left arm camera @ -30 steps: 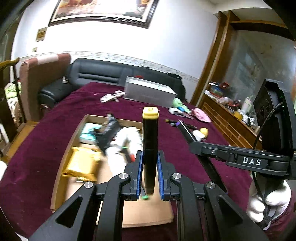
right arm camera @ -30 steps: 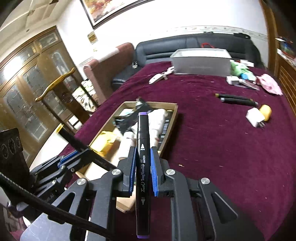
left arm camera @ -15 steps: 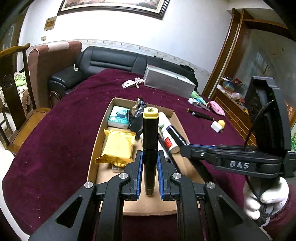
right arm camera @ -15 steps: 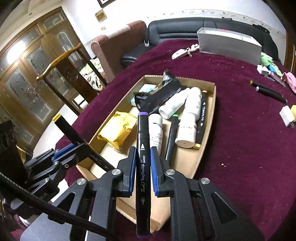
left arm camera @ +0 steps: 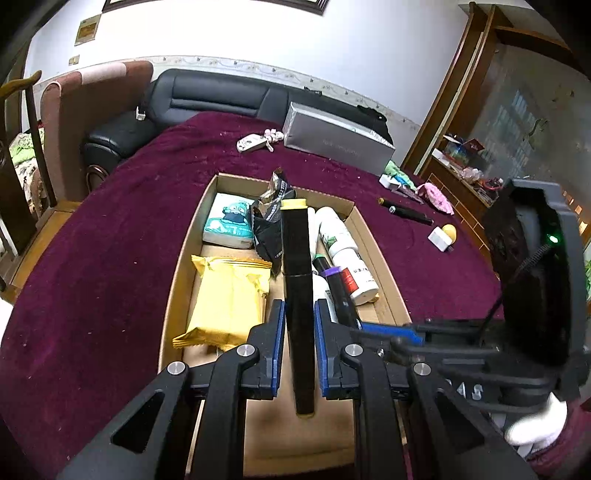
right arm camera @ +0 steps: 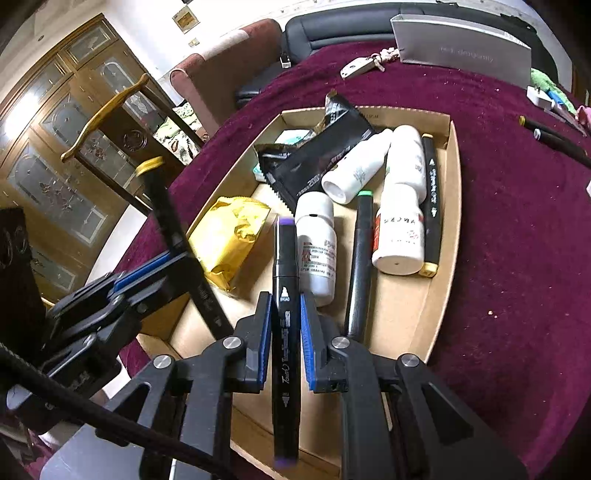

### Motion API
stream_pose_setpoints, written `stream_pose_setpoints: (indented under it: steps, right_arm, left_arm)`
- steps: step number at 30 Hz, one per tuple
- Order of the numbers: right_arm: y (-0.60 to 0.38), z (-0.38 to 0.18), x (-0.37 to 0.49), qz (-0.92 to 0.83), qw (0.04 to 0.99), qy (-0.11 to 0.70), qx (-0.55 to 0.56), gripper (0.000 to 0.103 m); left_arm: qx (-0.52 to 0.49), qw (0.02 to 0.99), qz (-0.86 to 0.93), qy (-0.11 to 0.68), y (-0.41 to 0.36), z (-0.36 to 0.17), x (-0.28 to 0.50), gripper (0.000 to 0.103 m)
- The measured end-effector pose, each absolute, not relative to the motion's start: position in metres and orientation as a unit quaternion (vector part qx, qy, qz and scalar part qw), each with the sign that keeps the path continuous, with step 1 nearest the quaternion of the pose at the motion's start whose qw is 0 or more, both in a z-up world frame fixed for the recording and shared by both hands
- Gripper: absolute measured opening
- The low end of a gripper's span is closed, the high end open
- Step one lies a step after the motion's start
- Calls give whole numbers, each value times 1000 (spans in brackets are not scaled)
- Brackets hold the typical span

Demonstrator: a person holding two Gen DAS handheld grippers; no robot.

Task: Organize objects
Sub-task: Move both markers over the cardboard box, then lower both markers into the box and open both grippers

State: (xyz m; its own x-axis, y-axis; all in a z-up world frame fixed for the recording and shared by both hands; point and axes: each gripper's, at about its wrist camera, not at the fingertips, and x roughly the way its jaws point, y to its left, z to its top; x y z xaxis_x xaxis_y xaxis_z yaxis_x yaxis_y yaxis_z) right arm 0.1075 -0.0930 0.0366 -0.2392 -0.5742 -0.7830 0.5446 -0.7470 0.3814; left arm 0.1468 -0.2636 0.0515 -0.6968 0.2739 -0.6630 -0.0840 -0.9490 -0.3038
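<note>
My left gripper (left arm camera: 299,343) clamps a yellow-capped marker (left arm camera: 297,291), my right gripper (right arm camera: 284,328) a purple-capped marker (right arm camera: 284,332). Both markers point lengthwise up-frame over the cardboard tray (right arm camera: 448,229), centre frame, parallel to the pens lying inside.

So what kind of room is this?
Probably a home living room: a black leather sofa sits behind the table's maroon tablecloth, a framed picture hangs on the wall, and a glass-door wooden cabinet stands nearby.

The tray (right arm camera: 453,192) is plain matt brown cardboard. It sits on a fuzzy maroon cloth (right arm camera: 517,236). The yellow packet (right arm camera: 232,240) is shiny crinkled foil.
</note>
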Motion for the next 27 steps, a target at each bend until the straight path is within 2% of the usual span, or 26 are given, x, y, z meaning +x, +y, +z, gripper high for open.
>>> stream_pose_setpoints:
  steps: [9,19,21,23,25,27]
  right_arm:
    - [-105,32,111,-782,369,3,503,13]
    - [-109,18,107,-773,363,6,519,13]
    - [-110,17,106,-773,364,7,520,13]
    - [-111,17,106,-773,364,10,519,13]
    - [-111,17,107,-775,360,16,519,14]
    - [-111,16,108,-775,360,16,519,14]
  left_arm:
    - [-407,90,899,-133,-265,29,137,12]
    - [-385,88,907,-145,-268,41,148,13]
    - [-381,83,910,-141,-266,43,149,21]
    - [-376,77,913,-137,-264,46,150,39]
    - [-373,75,915,-136,-263,47,151,47]
    - [-371,72,916,-134,-262,49,152,50]
